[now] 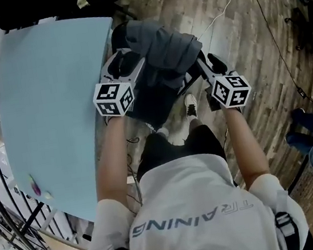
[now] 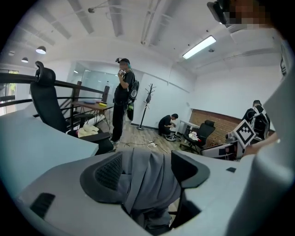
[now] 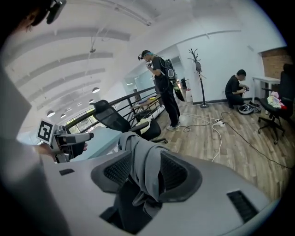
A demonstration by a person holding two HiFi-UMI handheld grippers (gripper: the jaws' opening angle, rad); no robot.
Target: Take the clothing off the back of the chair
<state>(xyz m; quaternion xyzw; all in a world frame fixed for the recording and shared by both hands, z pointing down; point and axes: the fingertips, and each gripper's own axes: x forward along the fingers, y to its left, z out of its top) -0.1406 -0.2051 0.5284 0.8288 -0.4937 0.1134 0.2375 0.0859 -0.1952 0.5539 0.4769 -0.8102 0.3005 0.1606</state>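
Two grippers flank the chair (image 1: 148,108) in the head view, the left gripper (image 1: 132,64) and right gripper (image 1: 203,66) on either side of its back, where the grey clothing (image 1: 160,49) is draped.

In the left gripper view the jaws stand wide, with clothing (image 2: 147,177) hanging between them over the chair back; whether the pads touch it is unclear.

In the right gripper view the jaws are likewise wide apart around a fold of clothing (image 3: 145,168), not clamping it.
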